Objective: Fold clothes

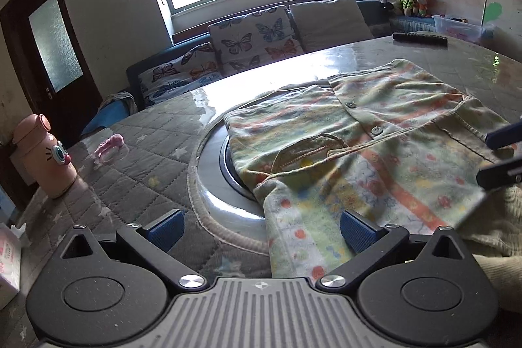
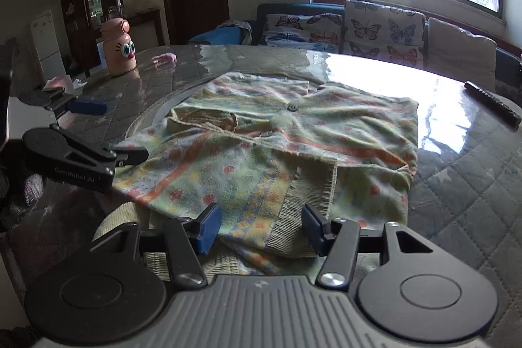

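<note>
Right gripper: jaws apart, holding nothing, astride the near hem of one patterned shirt spread on the round table. Left gripper: jaws wide apart, empty, at the shirt's left edge. One pink bottle, far left. One dark remote, far right.

One legible marking is present: the black side plate of the left gripper, seen at the left edge of the right wrist view, carries embossed lettering that appears to read "GenRobot.AI". No other text, number or label can be read.
</note>
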The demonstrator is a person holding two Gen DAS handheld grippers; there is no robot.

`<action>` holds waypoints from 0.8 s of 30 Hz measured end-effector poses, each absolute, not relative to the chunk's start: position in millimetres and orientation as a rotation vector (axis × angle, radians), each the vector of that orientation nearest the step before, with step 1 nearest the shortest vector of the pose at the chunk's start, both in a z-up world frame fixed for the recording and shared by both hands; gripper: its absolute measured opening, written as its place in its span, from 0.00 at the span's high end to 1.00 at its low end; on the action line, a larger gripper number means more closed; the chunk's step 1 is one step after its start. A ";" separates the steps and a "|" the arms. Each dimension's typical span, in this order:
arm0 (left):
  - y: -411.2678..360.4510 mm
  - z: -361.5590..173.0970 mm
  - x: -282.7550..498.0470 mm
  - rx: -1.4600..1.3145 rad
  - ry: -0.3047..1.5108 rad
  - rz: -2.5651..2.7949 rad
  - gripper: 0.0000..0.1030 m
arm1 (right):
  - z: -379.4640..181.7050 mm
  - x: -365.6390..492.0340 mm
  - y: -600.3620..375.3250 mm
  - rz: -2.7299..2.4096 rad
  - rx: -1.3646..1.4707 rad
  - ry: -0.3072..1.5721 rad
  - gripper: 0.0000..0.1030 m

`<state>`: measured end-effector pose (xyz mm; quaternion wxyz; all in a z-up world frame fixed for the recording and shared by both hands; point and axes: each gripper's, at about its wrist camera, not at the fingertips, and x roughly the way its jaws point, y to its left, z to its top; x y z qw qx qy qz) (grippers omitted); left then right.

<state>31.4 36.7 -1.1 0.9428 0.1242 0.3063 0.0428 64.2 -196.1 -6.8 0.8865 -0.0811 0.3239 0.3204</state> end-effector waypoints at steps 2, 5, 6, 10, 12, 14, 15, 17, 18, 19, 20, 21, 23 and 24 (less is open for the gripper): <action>36.2 -1.3 28.8 0.254 0.621 0.083 0.00 | -5.3 62.9 -197.7 0.662 -0.161 0.664 0.42; 35.6 -4.7 25.9 0.264 0.624 0.083 0.00 | -8.6 62.6 -197.7 0.660 -0.158 0.667 0.40; 35.4 -6.6 24.5 0.274 0.625 0.089 0.00 | -9.1 61.9 -197.5 0.662 -0.161 0.667 0.38; 39.8 -7.3 17.4 0.265 0.628 0.104 0.00 | -9.8 58.8 -197.1 0.675 -0.170 0.661 0.24; 43.8 -6.2 14.5 0.249 0.625 0.116 0.00 | -5.9 57.2 -196.7 0.686 -0.167 0.638 0.23; 48.3 -6.8 13.0 0.229 0.629 0.129 0.00 | -5.8 58.5 -194.8 0.691 -0.160 0.631 0.15; 50.6 -7.1 12.3 0.219 0.630 0.136 0.00 | -6.2 59.5 -193.7 0.693 -0.155 0.630 0.15; 55.4 -8.4 10.7 0.200 0.634 0.145 0.00 | -10.1 62.3 -191.1 0.699 -0.150 0.643 0.14; 57.5 -9.1 9.8 0.191 0.635 0.148 0.00 | -12.6 63.3 -190.1 0.700 -0.153 0.652 0.14; 59.4 -8.8 8.7 0.184 0.635 0.151 0.00 | -14.8 64.1 -189.3 0.700 -0.156 0.660 0.13; 61.2 -8.4 7.6 0.178 0.634 0.154 0.00 | -17.9 64.4 -188.5 0.701 -0.166 0.665 0.13; 62.5 -7.3 6.8 0.175 0.632 0.158 0.00 | -19.4 63.8 -187.9 0.703 -0.178 0.665 0.12; 64.6 -4.6 7.2 0.174 0.629 0.170 0.00 | -18.3 62.1 -187.1 0.708 -0.189 0.662 0.11; 65.7 -3.3 7.8 0.174 0.627 0.176 0.00 | -16.8 62.0 -186.8 0.713 -0.185 0.662 0.09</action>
